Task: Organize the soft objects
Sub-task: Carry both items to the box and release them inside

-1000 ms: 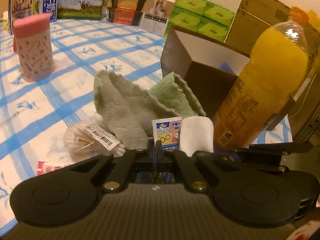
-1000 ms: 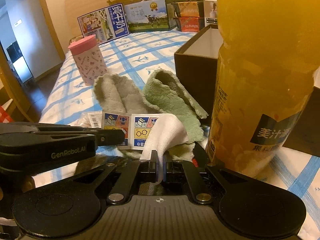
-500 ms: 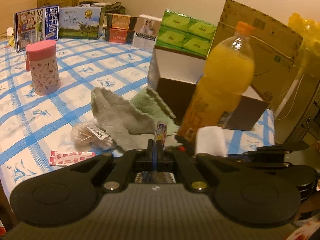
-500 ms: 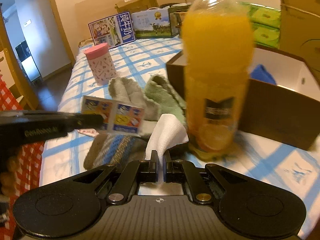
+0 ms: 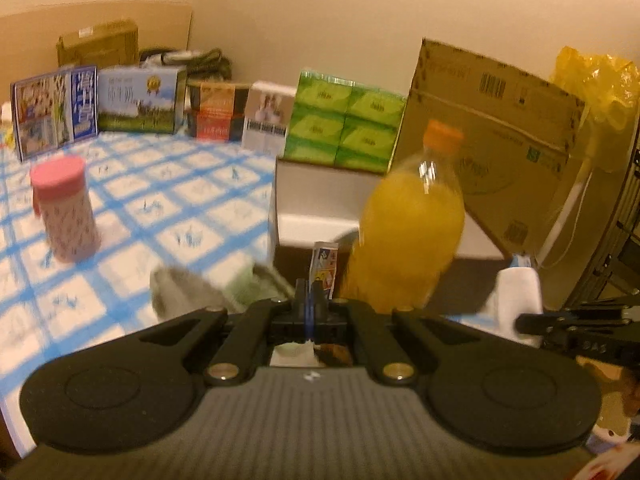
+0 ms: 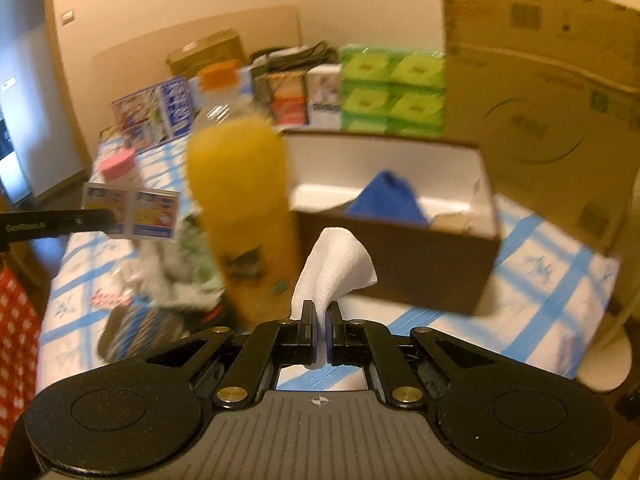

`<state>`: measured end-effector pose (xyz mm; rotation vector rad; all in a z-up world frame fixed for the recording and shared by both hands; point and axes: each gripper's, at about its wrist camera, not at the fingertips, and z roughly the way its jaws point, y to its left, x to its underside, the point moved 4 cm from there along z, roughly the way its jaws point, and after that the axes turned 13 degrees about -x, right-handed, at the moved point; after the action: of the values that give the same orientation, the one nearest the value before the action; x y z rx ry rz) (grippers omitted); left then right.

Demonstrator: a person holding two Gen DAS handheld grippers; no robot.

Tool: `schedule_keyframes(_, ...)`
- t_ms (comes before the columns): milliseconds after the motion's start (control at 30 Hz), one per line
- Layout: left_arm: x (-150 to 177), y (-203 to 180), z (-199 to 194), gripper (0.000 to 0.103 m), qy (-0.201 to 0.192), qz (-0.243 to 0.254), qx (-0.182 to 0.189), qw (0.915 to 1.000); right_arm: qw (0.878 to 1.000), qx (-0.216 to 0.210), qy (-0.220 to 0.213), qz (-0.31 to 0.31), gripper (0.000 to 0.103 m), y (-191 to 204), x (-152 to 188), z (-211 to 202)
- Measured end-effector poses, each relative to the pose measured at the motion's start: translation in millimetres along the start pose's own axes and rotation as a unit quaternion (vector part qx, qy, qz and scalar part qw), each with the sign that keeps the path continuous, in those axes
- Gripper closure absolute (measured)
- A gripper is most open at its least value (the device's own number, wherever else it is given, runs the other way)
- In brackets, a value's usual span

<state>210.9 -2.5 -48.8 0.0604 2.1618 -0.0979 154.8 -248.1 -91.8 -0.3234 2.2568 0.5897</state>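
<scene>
Right wrist view: a white cloth (image 6: 334, 258) is pinched in the closed right gripper (image 6: 319, 320), held near the brown box (image 6: 400, 268). A printed packet (image 5: 325, 270) is clamped in the shut left gripper (image 5: 308, 294), left of the juice bottle (image 5: 408, 232). A carry over the box rim seems called for next, then release inside.

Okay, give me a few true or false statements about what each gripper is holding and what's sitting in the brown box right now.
1. The right gripper is shut on a white cloth. True.
2. The left gripper has open jaws and holds nothing. False: it is shut on a small printed packet.
3. A blue cloth lies inside the brown box. True.
4. The orange juice bottle lies on its side. False: it stands upright.
</scene>
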Motion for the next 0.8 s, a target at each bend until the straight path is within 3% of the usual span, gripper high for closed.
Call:
schedule_keyframes(200, -41.5, -0.6, 20.8, 0.103, -0.029, 0.018, 0.001, 0.9994, 0.999, 0.025, -0.035, -0.011, 0.099, -36.5, -32.1, -20.2)
schedule_keyframes(433, -70.0, -13.1, 66.9, 0.103, -0.027, 0.029, 0.014, 0.9991, 0.997, 0.034, -0.062, -0.022, 0.099, -73.7, -76.1, -16.8)
schedule_keyframes(800, -75.4, -40.6, 162.2, 0.103, 0.037, 0.058, 0.043, 0.9967, 0.999, 0.034, -0.041, -0.005, 0.099, -130.3, -105.4, 37.7)
